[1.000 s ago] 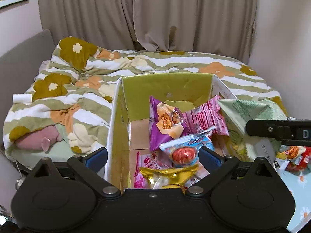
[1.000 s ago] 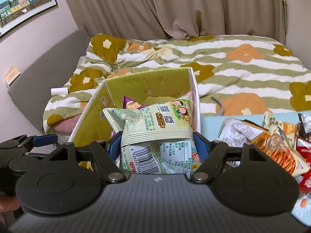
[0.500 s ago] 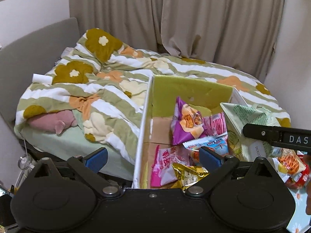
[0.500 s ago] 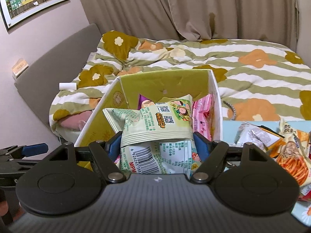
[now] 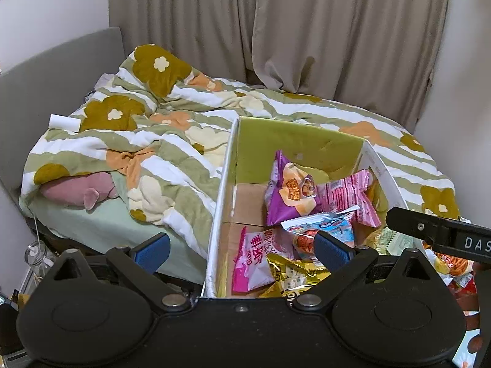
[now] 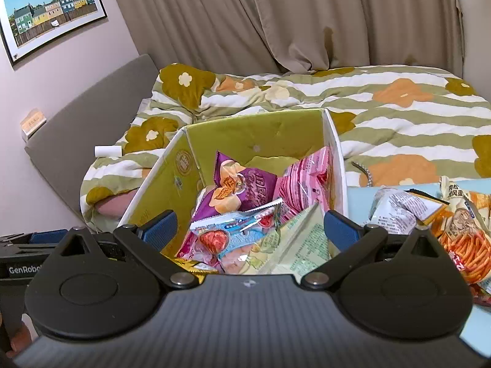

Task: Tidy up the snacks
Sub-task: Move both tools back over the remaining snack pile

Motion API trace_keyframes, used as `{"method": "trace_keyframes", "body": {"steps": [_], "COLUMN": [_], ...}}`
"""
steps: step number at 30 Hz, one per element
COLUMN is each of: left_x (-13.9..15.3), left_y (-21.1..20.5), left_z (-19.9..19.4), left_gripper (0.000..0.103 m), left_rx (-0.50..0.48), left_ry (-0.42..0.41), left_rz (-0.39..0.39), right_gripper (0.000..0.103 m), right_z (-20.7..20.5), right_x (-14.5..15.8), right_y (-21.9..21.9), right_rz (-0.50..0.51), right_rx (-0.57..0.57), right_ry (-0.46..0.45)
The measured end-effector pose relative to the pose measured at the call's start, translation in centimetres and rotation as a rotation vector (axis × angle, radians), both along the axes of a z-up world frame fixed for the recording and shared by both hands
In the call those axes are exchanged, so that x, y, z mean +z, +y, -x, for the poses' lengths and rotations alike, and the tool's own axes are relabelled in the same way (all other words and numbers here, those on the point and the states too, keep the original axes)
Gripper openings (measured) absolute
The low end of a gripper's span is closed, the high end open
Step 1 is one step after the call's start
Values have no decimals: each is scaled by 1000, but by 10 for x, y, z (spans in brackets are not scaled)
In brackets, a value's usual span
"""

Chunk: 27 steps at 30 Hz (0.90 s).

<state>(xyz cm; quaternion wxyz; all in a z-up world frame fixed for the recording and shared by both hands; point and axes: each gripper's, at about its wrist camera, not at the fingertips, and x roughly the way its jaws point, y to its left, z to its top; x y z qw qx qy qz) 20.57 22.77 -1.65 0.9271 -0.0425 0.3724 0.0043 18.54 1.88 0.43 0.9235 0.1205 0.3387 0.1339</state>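
Both grippers' jaws stood wide, empty — the pale green packet (image 6: 294,245) lay tilted at the box (image 6: 336,153) rim, lower centre, and might slide out.

Box (image 5: 239,141) left floor bare; snack packets (image 5: 294,193) crowd right side; far corner perhaps free.

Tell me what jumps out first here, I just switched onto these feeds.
The box against the flowered bed, stuffed with snacks: a purple bag on top, a pale green bag lying loose at its near right. More packets wait right of it; both the right gripper and left gripper are open.
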Motion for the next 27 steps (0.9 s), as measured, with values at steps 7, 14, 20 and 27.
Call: {"method": "trace_keyframes", "body": {"steps": [7,14,20,27], "left_x": [6,16,22,28], "left_y": [-1,0,-12,-50], "left_z": [1,7,12,17], "left_gripper": [101,101,101,101], "left_rx": [-29,-89,-151,-244], "left_ry": [-14,-49,-70,-101], "left_rz": [3,12,15,1], "right_gripper": [103,103,103,103], "right_z": [8,24,45,72], "right_x": [5,21,31,37], "right_y": [-1,1,-7,-43], "right_rz": [9,47,80,55], "right_rx": [-6,-30,-89,-160], "right_ry": [-8,-16,-35,-31]}}
